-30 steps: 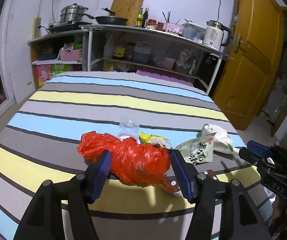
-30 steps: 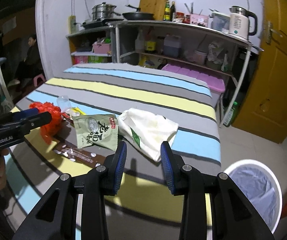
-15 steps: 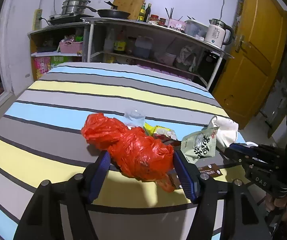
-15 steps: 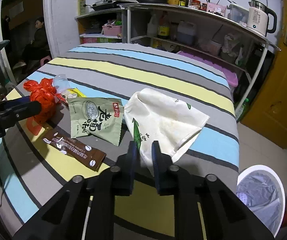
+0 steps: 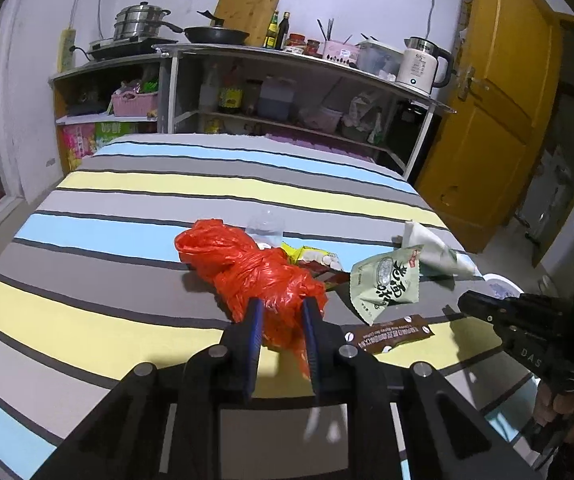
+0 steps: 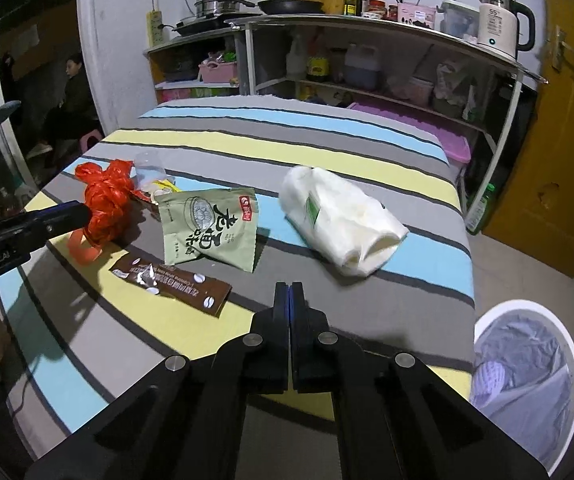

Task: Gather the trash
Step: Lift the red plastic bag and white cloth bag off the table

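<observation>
Trash lies on a striped table (image 5: 127,184). My left gripper (image 5: 281,312) is shut on the near end of a crumpled red plastic bag (image 5: 247,264); the bag also shows in the right wrist view (image 6: 105,204). My right gripper (image 6: 289,294) is shut and empty, above the table's near edge. In front of it lie a green snack pouch (image 6: 211,228), a brown wrapper (image 6: 171,280) and a white bag (image 6: 343,220). A clear plastic cup (image 6: 149,166) and a yellow wrapper (image 5: 307,254) lie behind the red bag.
A white bin with a grey liner (image 6: 527,364) stands on the floor at the table's right. Kitchen shelves (image 5: 287,92) with pots and a kettle (image 5: 423,64) line the back wall. A yellow door (image 5: 499,120) is at the right. A person sits at far left (image 6: 71,100).
My left gripper has closed on the red bag. My right gripper has closed fully without taking anything and pulled back from the white bag, which shifted and now lies rolled further away.
</observation>
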The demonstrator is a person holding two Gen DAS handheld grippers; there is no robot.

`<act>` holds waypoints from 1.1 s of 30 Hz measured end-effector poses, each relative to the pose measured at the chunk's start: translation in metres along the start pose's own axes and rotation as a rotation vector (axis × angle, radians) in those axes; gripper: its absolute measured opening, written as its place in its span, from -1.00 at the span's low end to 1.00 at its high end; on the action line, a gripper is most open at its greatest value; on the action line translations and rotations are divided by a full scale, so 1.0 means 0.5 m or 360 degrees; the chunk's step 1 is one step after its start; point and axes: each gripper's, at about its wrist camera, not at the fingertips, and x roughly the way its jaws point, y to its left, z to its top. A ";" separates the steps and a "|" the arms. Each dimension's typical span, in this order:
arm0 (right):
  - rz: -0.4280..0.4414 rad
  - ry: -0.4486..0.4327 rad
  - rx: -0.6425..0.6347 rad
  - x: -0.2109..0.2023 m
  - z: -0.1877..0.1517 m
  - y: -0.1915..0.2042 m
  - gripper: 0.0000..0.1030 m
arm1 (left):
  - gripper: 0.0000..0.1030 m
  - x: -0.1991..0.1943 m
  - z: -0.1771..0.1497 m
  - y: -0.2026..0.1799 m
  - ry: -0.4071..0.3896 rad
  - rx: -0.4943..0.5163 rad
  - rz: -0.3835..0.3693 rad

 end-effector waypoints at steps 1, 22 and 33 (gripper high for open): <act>-0.0002 -0.0003 0.0008 -0.004 -0.004 0.000 -1.00 | -0.62 -0.001 -0.002 -0.001 0.0005 0.0006 0.0007; -0.0039 -0.0077 -0.0196 0.008 0.026 0.005 -0.18 | 0.12 -0.034 0.009 0.068 -0.0069 -0.0137 0.0064; -0.0039 0.0096 -0.0253 0.084 0.038 -0.008 -0.18 | 0.20 0.043 0.017 0.070 0.0057 -0.0199 0.0173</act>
